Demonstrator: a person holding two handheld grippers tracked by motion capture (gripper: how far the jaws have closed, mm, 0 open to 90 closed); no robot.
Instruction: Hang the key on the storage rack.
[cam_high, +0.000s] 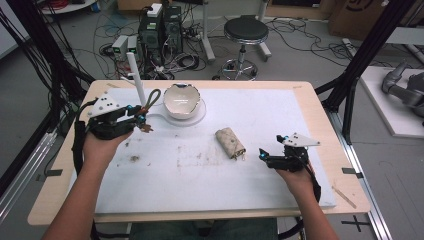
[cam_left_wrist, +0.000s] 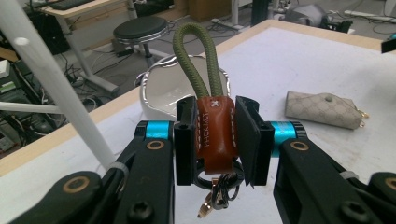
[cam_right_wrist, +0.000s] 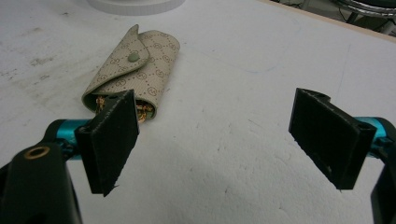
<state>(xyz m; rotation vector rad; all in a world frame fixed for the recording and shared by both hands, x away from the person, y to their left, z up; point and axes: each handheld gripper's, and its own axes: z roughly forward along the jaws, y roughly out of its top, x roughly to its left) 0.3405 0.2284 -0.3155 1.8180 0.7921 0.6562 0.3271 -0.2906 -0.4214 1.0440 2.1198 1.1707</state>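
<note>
One key fob (cam_left_wrist: 214, 130), brown leather tab with an olive cord loop, sits clamped between the left gripper (cam_left_wrist: 215, 140) pads, loop pointing up, metal ring and clasp dangling under the jaws. Held off the white mat (cam_high: 280, 125) at its far left, just beside the white bowl (cam_high: 181, 100) on its round base and a slanted white rod (cam_high: 136, 77). Beige patterned key pouch (cam_high: 230, 142) lies flat mid-mat, flap snapped. Right gripper (cam_right_wrist: 219, 140) hovers near the pouch, jaws spread wide, nothing between them. Brown stains mark the mat near its left side.
</note>
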